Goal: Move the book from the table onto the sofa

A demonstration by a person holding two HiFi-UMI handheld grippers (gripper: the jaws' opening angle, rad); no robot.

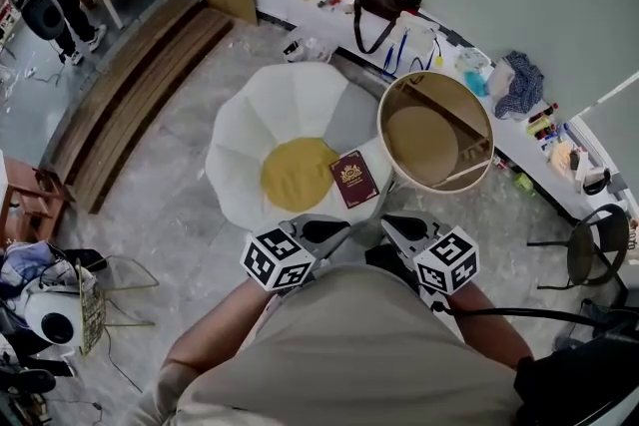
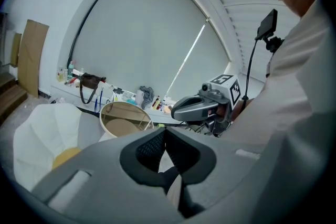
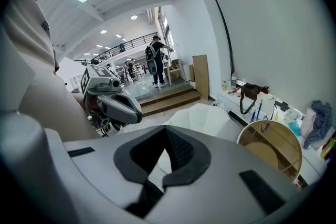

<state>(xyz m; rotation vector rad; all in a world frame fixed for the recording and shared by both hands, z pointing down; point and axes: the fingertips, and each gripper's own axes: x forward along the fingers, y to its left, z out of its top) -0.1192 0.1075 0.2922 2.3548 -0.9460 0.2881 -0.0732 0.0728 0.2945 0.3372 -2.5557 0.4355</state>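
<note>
On the white sofa, I see the dark red book lying flat just beside the yellow cushion, near the round wooden table. Both grippers hang close to the person's torso, apart from the book. The left gripper has its fingers pressed together on nothing; the right gripper is likewise closed and empty.

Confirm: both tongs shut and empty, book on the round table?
No. The book lies on the sofa, beside the yellow cushion, not on the table; the head view shows it. The left tongs and right tongs are shut and empty, as said.
</note>
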